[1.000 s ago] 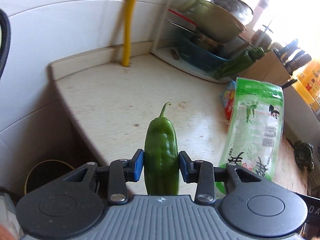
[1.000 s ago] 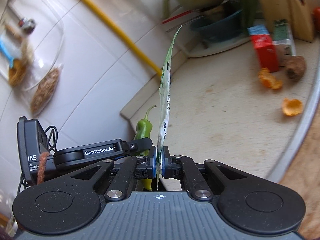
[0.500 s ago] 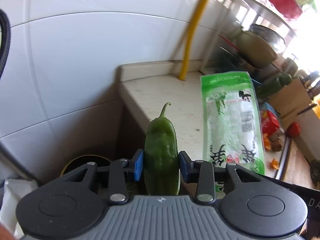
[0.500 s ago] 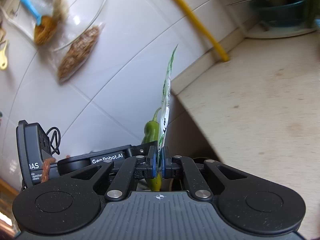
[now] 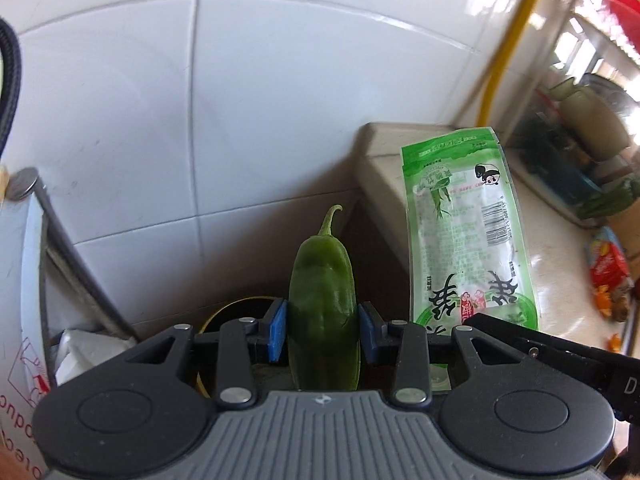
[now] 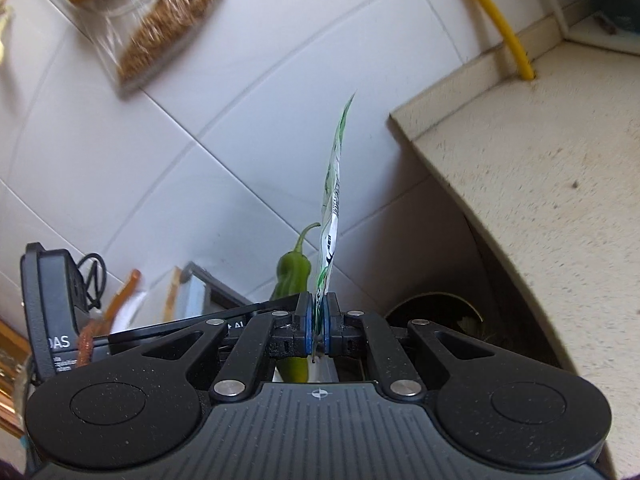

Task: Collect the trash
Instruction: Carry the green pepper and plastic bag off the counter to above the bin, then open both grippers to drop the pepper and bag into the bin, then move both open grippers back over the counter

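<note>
Having left the counter (image 6: 540, 200), both closed grippers hang over the bin (image 6: 432, 312): left gripper (image 5: 322, 330) clamps the pepper (image 5: 322, 312), right gripper (image 6: 317, 330) pinches the wrapper (image 6: 334, 208); release is probably next.

The right hand-held gripper (image 6: 318, 330) pinches a green-printed plastic wrapper (image 6: 334, 200) edge-on, standing upright between its blue pads. Just left, the left hand-held gripper's black finger crosses, carrying a green pepper (image 6: 292, 280). Below right, a dark round bin (image 6: 436, 312) sits under the speckled surface (image 6: 540, 160).
</note>
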Demonstrator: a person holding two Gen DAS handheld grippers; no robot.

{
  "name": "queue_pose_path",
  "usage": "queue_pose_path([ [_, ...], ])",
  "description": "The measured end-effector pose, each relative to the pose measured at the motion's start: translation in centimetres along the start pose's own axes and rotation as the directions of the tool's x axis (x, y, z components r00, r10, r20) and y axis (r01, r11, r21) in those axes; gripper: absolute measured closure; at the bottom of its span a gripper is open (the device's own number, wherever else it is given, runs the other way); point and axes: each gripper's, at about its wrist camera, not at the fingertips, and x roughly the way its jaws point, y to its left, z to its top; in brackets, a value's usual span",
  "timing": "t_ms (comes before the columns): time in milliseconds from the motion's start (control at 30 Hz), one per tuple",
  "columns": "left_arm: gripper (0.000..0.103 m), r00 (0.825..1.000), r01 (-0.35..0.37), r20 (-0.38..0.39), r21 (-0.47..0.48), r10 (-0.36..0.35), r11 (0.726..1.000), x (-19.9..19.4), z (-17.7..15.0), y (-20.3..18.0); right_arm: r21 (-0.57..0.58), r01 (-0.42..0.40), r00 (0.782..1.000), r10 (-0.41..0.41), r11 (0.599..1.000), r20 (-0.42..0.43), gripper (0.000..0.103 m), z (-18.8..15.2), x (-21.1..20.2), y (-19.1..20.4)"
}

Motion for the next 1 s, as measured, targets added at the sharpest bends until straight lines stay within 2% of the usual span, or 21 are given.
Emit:
queue_pose_path([
  [267,0.067,0.997,-0.054,-0.056,0.0,0.054,0.999,2.7,-0.4,1.9,-0.018,0.051,0.994,-0.053,0.999,-0.093,0.094,-0.9,4.9,-0.5],
  [333,0.067,0.995,-0.064,-0.07,0.003,0.064,0.998,3.3,-0.4,2.2,-0.029,0.07,0.99,-0.073,0.997,-0.117,0.089,-1.1,6.0,-0.7],
  [400,0.067,0.994,-0.078,-0.081,0.01,0.079,0.997,3.9,-0.3,2.3,-0.036,0.089,0.985,-0.093,0.995,-0.142,0.073,-1.2,7.0,-0.9],
  [467,0.066,0.993,-0.089,-0.082,0.023,0.091,0.996,4.4,0.0,2.1,-0.037,0.114,0.981,-0.119,0.993,-0.151,0.065,-1.4,7.9,-1.3],
  [567,0.061,0.991,-0.104,-0.083,0.029,0.106,0.994,4.6,-0.1,2.1,-0.021,0.131,0.978,-0.133,0.991,-0.162,0.065,-1.5,8.5,-1.9],
  [633,0.061,0.991,-0.101,-0.085,0.025,0.103,0.995,4.8,0.0,2.4,-0.016,0.132,0.978,-0.133,0.991,-0.158,0.065,-1.6,8.2,-1.9],
  [800,0.061,0.992,-0.091,-0.085,0.025,0.093,0.996,4.4,0.1,2.2,-0.028,0.132,0.983,-0.134,0.991,-0.125,0.056,-1.4,6.2,-1.2],
  [1000,0.054,0.998,-0.058,-0.031,0.059,0.06,0.997,2.6,0.9,0.7,-0.022,0.138,0.989,-0.139,0.99,-0.058,0.05,-0.9,2.0,-1.1],
])
